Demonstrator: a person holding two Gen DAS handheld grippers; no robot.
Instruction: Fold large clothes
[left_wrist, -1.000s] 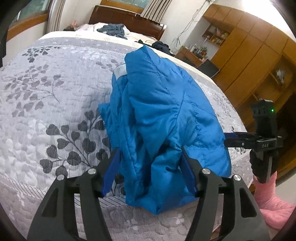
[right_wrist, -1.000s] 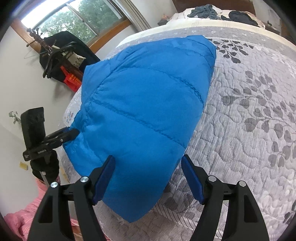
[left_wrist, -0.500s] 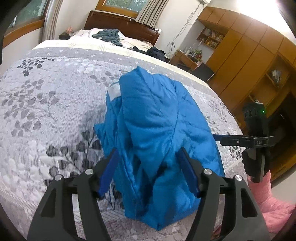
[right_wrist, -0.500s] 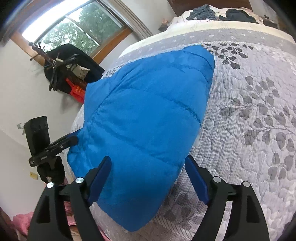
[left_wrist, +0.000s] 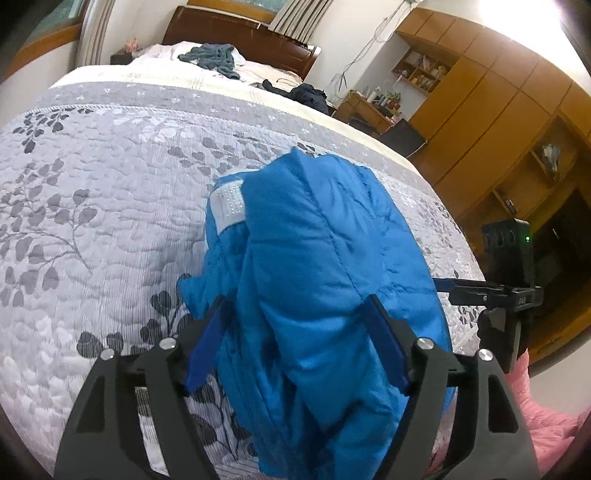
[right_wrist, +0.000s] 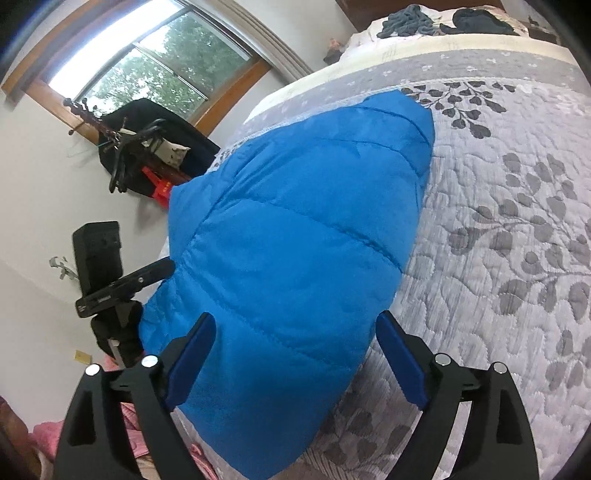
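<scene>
Both my grippers, left (left_wrist: 295, 341) and right (right_wrist: 295, 356), hang spread, gripping nothing, since the jacket (right_wrist: 295, 229) lies folded on the bed (right_wrist: 498, 240).

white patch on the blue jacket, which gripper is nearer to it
Left. The white patch lies ahead of the left gripper on the jacket's open side; the right gripper faces the smooth side.

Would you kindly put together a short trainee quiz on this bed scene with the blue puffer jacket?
1. True or false: both grippers are open.
2. The blue puffer jacket lies on: A) a wooden floor, B) a grey leaf-patterned bedspread, C) a desk.
3. Fill in: the white patch sits near the jacket's ____ end in the left wrist view.

Key: 1 true: left gripper and right gripper stand wide apart, straddling the fabric. 2 B. 3 far.
</scene>
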